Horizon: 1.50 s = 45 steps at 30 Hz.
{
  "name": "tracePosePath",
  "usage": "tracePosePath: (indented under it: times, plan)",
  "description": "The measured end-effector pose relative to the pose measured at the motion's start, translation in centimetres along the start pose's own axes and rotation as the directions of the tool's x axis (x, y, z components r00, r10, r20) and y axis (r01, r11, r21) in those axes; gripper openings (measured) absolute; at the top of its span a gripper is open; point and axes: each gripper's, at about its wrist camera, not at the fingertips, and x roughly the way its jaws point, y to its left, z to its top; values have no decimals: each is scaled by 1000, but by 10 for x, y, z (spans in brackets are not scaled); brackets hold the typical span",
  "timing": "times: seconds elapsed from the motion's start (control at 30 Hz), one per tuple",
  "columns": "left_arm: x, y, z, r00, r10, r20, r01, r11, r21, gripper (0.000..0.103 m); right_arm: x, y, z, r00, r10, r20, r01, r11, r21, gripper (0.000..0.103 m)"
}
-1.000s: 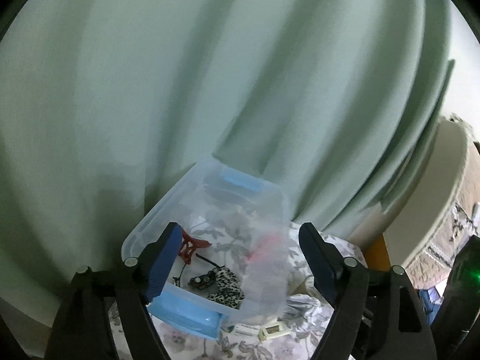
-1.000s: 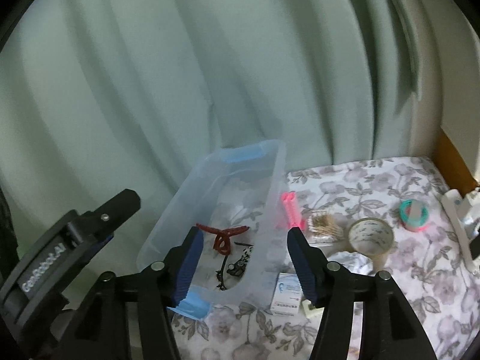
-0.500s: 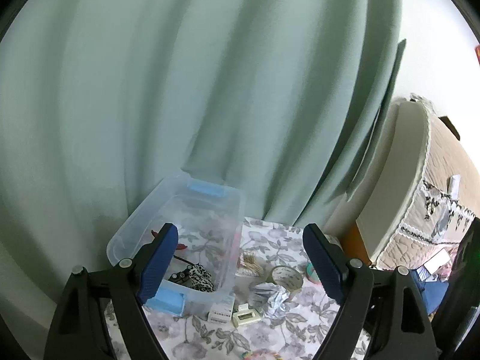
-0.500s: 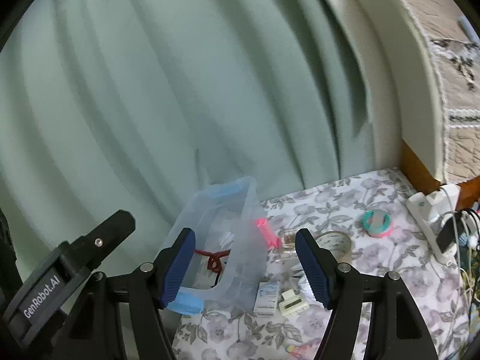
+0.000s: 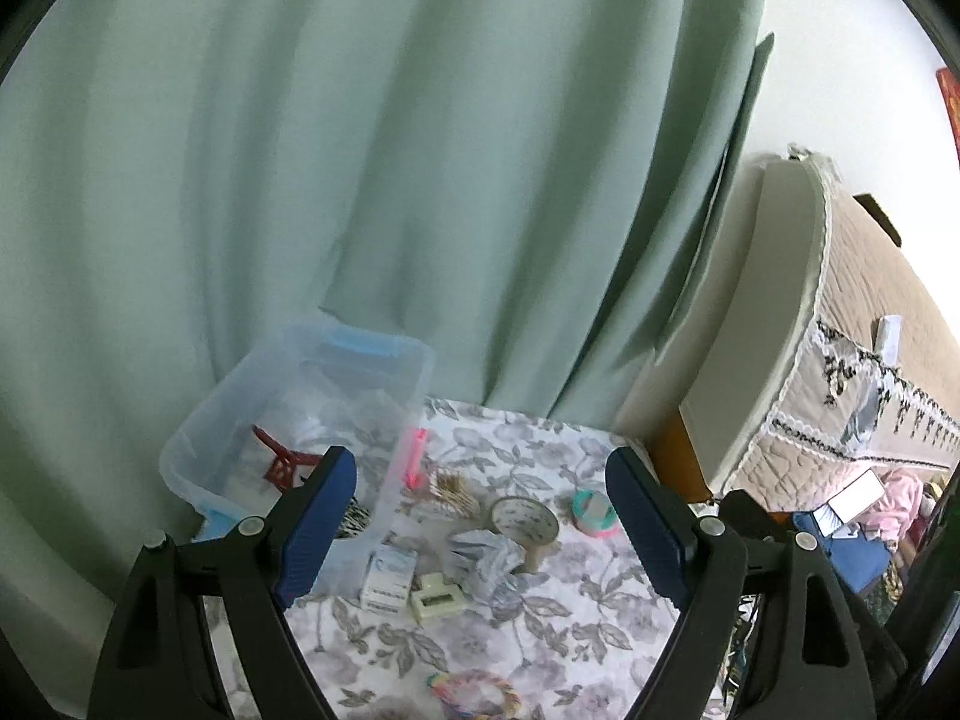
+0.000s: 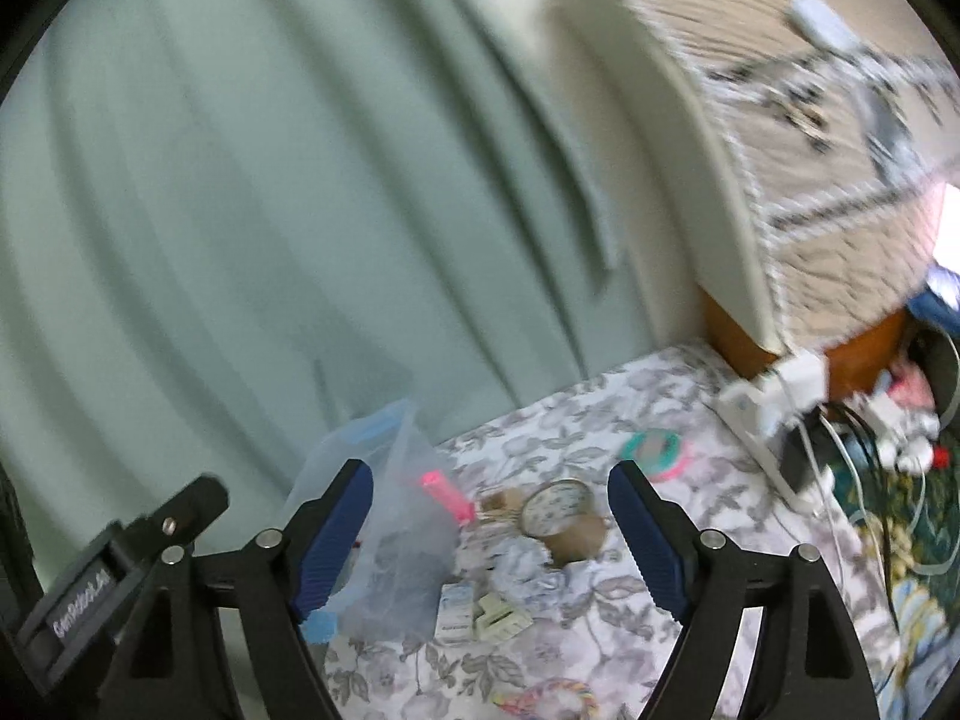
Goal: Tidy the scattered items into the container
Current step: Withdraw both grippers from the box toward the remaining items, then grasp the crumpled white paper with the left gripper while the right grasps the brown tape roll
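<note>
The clear container (image 5: 312, 420) stands at the table's far left against the curtain (image 5: 420, 150), already holding a red clip (image 5: 282, 462). The loose items, tape roll (image 5: 525, 519) among them, lie just right of it, ahead between both grippers' jaws. The left gripper (image 5: 480, 531) is spread wide and empty; the right gripper (image 6: 489, 537) has just been opening, nothing between its pads, and looks roughly equally near.

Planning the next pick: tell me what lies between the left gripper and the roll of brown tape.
Nothing blocks it from above. The left gripper hangs open over the cloth, and the brown tape roll shows between its fingers. A crumpled wrapper lies against the roll's near side, with a small white box nearer still.
</note>
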Motion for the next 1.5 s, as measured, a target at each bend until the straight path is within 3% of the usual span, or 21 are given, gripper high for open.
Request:
tracePosePath:
  times: [0.67, 1.07, 1.5]
  plan:
    - [79, -35, -56, 980, 38, -196, -13, 992, 124, 81, 40, -69, -18, 993, -61, -99, 74, 989, 126, 84]
    - [129, -32, -83, 949, 45, -311, -4, 991, 132, 69, 76, -86, -32, 979, -97, -178, 121, 984, 132, 84]
    - [178, -17, -105, 913, 64, -402, -14, 992, 125, 68, 127, -92, -56, 948, -124, -294, 157, 983, 91, 84]
